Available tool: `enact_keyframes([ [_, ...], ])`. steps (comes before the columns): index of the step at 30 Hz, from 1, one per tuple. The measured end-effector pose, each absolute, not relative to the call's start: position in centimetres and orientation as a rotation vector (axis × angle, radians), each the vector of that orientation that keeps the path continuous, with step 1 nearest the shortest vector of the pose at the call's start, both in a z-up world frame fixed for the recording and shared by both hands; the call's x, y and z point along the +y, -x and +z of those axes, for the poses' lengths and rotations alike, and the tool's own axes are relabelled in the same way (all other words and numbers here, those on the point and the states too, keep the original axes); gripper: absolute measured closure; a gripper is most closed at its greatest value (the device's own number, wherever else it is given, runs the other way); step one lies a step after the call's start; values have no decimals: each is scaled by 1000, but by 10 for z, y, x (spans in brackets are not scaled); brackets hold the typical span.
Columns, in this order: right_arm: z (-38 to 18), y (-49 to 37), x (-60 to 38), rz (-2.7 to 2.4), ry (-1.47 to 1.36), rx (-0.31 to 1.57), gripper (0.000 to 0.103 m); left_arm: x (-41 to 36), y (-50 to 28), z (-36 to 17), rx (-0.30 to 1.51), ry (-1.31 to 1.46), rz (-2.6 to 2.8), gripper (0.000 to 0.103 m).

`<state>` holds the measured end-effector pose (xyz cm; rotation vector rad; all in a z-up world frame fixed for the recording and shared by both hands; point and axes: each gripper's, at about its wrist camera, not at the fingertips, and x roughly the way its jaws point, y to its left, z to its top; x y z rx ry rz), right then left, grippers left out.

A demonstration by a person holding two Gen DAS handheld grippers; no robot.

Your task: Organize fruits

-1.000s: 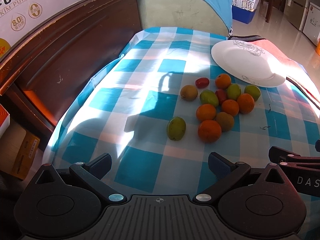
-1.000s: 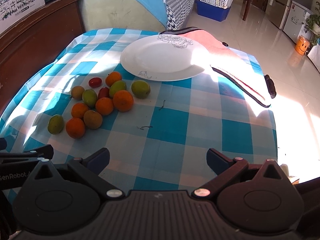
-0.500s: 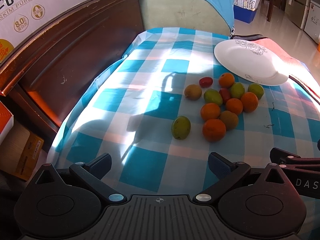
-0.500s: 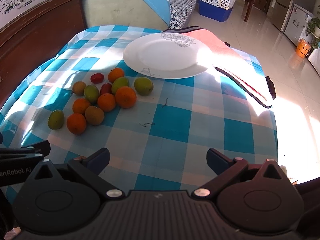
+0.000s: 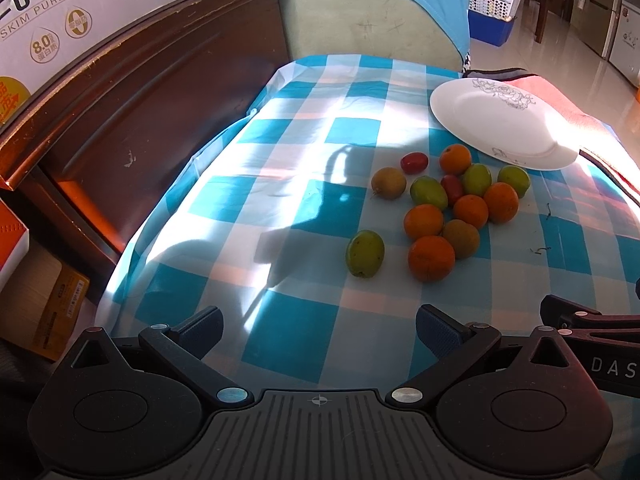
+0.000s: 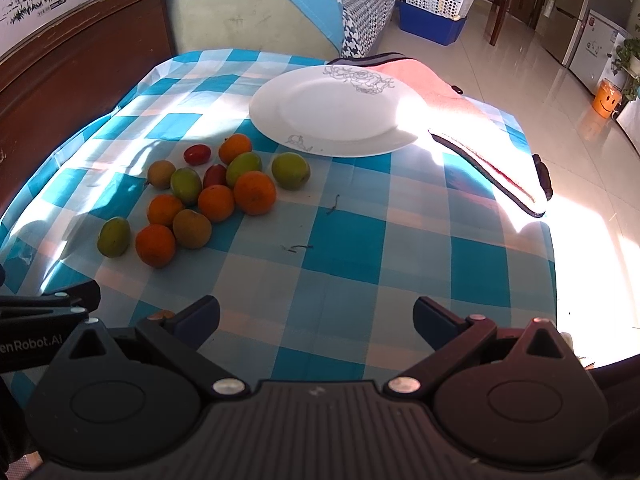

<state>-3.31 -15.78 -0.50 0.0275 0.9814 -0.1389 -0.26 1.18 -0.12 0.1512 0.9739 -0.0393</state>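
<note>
The left gripper hangs over the checked tablecloth, jaws spread wide and empty. Ahead lies the cluster of fruits, touching one another just beside the bare white plate. The right gripper is likewise agape, holding nothing.

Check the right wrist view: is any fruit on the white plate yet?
No, the white plate is bare, and the fruits all lie on the checked cloth beside it.
</note>
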Motion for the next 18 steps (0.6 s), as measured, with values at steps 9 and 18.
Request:
enact_keyframes([
  [9, -5, 34, -157, -129, -31, 982, 1, 15, 3, -2, 973, -153, -38, 1],
  [18, -1, 37, -163, -89, -56, 946, 1, 30, -1, -2, 957, -107, -35, 0],
])
